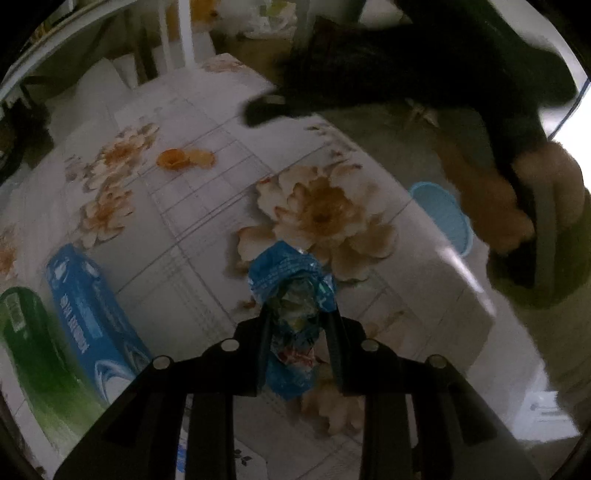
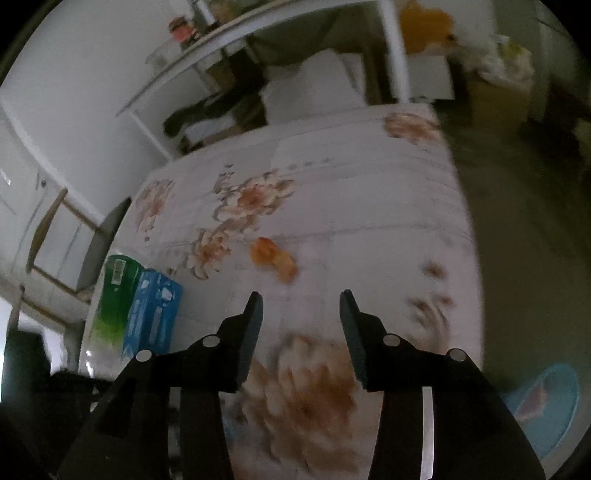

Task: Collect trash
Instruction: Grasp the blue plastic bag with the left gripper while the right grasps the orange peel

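Observation:
My left gripper (image 1: 297, 314) is shut on a crumpled blue snack wrapper (image 1: 291, 280), which sticks out past the fingertips above the flowered tablecloth (image 1: 207, 229). Orange peel pieces (image 1: 184, 159) lie farther back on the table, left of centre. In the right wrist view my right gripper (image 2: 301, 293) stands open over the cloth with nothing between its fingers; the orange peel (image 2: 274, 256) lies just beyond its left fingertip. A light blue bin (image 1: 443, 218) stands on the floor past the table's right edge, also visible as the bin (image 2: 550, 402) at lower right with something pink inside.
A blue box (image 1: 88, 317) and a green pack (image 1: 33, 350) lie at the table's left edge. The other gripper, held by a person's hand (image 1: 498, 206) in a dark sleeve, crosses the upper right. A white shelf (image 2: 258, 29) and a chair (image 2: 55, 236) stand behind.

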Motion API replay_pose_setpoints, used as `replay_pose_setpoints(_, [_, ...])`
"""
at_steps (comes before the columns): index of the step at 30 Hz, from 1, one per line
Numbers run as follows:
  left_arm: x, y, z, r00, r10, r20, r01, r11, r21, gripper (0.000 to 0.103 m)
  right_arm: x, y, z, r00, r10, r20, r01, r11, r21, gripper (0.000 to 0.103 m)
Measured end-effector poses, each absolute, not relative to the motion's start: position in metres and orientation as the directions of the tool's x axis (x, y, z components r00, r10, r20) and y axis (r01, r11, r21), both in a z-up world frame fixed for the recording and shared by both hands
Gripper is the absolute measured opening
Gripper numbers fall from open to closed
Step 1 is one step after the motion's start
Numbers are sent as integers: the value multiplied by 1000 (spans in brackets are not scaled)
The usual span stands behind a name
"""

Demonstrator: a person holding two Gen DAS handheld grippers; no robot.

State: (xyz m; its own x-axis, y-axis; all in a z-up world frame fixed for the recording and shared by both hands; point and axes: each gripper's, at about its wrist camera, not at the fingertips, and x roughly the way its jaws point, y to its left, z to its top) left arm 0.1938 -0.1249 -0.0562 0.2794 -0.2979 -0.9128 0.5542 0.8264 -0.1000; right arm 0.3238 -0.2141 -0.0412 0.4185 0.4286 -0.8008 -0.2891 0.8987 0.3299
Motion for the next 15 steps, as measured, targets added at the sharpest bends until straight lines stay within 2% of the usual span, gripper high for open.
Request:
replay_pose_setpoints(7, [192,-127,-65,285,-282,-916,530,843,-94,27,364,-155,-67,368,352,-861,-415,890,187,42])
replay_pose_setpoints(8, [191,-127,-65,285,-284,-916,530,843,-97,27,368,-150,-72,357,338,-871,-423,890,172,38])
replay_pose_setpoints(12, [192,-125,-67,286,-286,-915,523,847,-101,27,372,-143,-81,335,348,-875,-435,881,184,30])
replay_pose_setpoints(14, [192,-124,-68,283,-288,-915,519,848,-107,27,370,-143,-80,336,364,-869,-441,876,197,15])
replay_pose_setpoints(15, [190,-123,-67,281,-289,-915,517,849,-109,27,369,-144,-80,335,372,-866,-437,875,207,13])
